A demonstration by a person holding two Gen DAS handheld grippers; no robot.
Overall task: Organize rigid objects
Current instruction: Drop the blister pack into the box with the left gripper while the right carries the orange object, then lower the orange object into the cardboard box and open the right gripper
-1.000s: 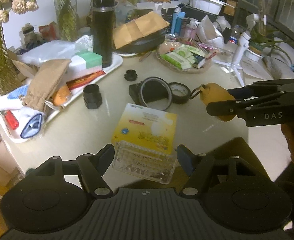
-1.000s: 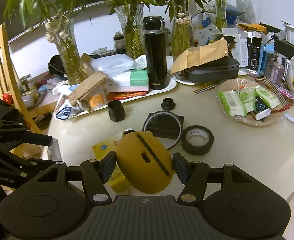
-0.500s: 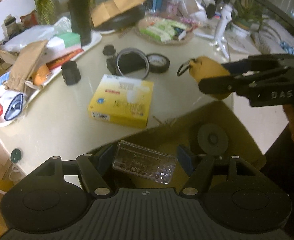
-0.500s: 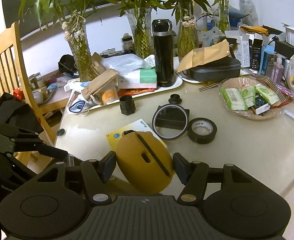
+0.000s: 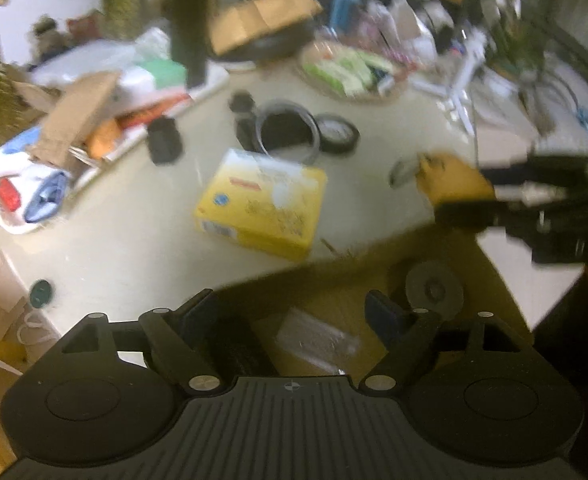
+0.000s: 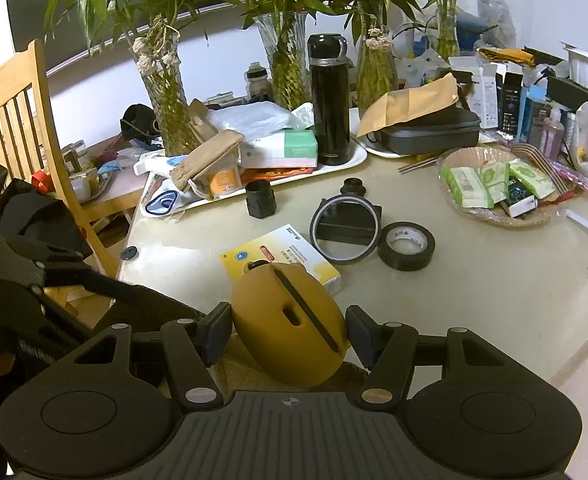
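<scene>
Step in hand: dropping items into the cardboard box at the worktop edge.
Left gripper: fingers have just been opening, now apart; clear plastic case lies loose in the box.
Right gripper: clamped on the yellow case, beside the box.
Next: carry it over, release.

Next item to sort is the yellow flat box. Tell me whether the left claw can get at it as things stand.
Probably yes. The left claw stands open and empty over the cardboard box, the clear plastic case lying inside it. The yellow flat box lies just beyond on the table, its top uncovered.
</scene>
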